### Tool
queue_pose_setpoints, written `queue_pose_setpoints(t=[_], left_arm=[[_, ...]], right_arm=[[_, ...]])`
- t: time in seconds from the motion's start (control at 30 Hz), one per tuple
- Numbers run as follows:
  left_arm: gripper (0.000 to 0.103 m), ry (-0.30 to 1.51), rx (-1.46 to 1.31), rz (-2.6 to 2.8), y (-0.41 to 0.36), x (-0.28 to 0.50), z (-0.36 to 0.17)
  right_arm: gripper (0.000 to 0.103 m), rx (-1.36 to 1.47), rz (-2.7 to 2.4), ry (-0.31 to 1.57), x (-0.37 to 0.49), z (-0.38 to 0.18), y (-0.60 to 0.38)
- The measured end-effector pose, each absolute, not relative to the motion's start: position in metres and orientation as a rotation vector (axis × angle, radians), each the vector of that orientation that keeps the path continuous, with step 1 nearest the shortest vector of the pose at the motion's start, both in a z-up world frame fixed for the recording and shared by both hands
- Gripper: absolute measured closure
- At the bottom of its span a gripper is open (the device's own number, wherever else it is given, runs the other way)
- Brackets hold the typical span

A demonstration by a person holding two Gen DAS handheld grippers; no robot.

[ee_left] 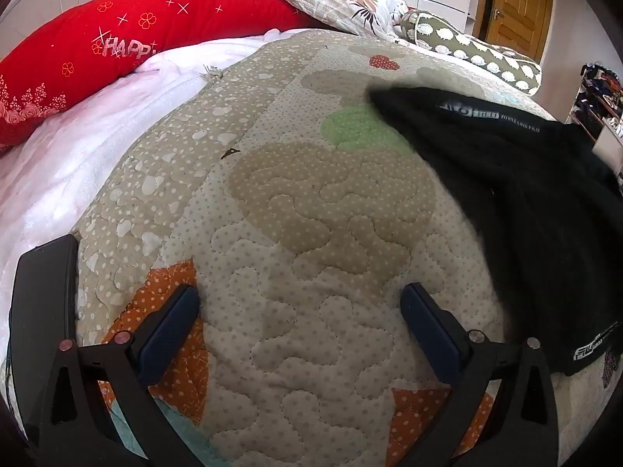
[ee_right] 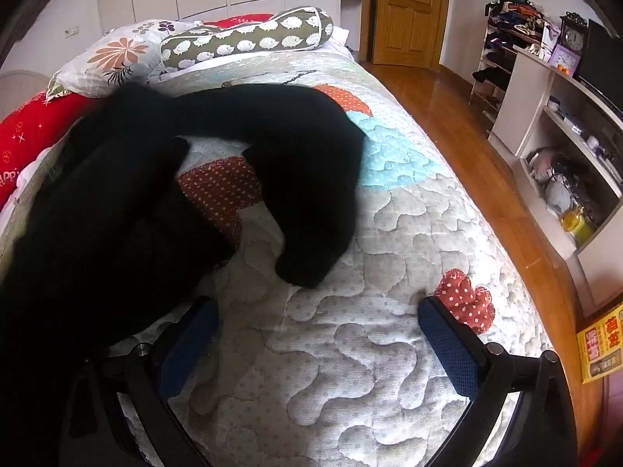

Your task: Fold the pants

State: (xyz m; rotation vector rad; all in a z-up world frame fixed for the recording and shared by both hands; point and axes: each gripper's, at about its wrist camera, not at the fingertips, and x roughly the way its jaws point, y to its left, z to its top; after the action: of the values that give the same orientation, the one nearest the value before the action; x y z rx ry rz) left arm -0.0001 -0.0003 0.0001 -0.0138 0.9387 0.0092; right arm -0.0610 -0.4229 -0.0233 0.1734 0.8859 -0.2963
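Bright daylight, heavy fisheye warp, dark corners

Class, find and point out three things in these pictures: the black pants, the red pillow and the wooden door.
black pants (ee_right: 128, 202), right wrist view, on the bunched middle.
red pillow (ee_left: 128, 39), left wrist view, above its lettering.
wooden door (ee_right: 409, 11), right wrist view, on its panel.

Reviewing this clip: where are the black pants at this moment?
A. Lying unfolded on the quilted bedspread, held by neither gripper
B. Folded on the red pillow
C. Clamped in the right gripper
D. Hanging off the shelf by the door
A: the black pants sprawl across the quilted bedspread, legs apart, while both grippers' jaws stand open over bare quilt.
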Motion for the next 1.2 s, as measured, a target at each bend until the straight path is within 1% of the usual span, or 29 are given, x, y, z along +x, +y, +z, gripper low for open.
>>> queue_pose_setpoints(t=[0.3, 0.43, 0.5, 0.57, 0.63, 0.7, 0.8, 0.87, 0.97, 1.1, 1.2], left_arm=[[0.0, 0.936, -0.013, 0.01, 0.002, -0.003, 0.0], [0.0, 1.02, -0.035, 0.027, -0.001, -0.001, 0.007], [0.0, 0.994, -0.034, 0.025, -0.006, -0.013, 0.016], [0.0, 0.912, -0.034, 0.033, -0.011, -0.029, 0.027], [0.0, 0.858, -0.031, 0.026, -0.017, -0.044, 0.042], [0.0, 0.803, -0.008, 0.011, -0.028, -0.058, 0.056], [0.0, 0.752, -0.026, -0.077, -0.043, -0.069, 0.074], [0.0, 0.753, -0.05, -0.123, -0.056, -0.07, 0.081], [0.0, 0.745, -0.02, -0.163, -0.082, -0.071, 0.086], [0.0, 0.76, -0.02, -0.237, -0.11, -0.077, 0.094], [0.0, 0.768, 0.009, -0.247, -0.122, -0.078, 0.094]], right_arm=[[0.0, 0.175, -0.295, 0.886, -0.062, -0.024, -0.424], [0.0, 0.177, -0.3, 0.878, -0.062, -0.025, -0.423], [0.0, 0.177, -0.3, 0.88, -0.065, -0.027, -0.421], [0.0, 0.185, -0.297, 0.873, -0.064, -0.024, -0.419], [0.0, 0.189, -0.284, 0.909, -0.062, -0.019, -0.418], [0.001, 0.211, -0.208, 0.96, -0.065, -0.012, -0.424], [0.0, 0.273, -0.233, 0.876, -0.095, 0.013, -0.43], [0.0, 0.234, -0.232, 0.796, -0.113, 0.038, -0.423], [0.0, 0.141, -0.204, 0.743, -0.122, 0.06, -0.408], [0.0, 0.071, -0.184, 0.756, -0.116, 0.071, -0.394], [0.0, 0.1, -0.145, 0.751, -0.124, 0.073, -0.389]])
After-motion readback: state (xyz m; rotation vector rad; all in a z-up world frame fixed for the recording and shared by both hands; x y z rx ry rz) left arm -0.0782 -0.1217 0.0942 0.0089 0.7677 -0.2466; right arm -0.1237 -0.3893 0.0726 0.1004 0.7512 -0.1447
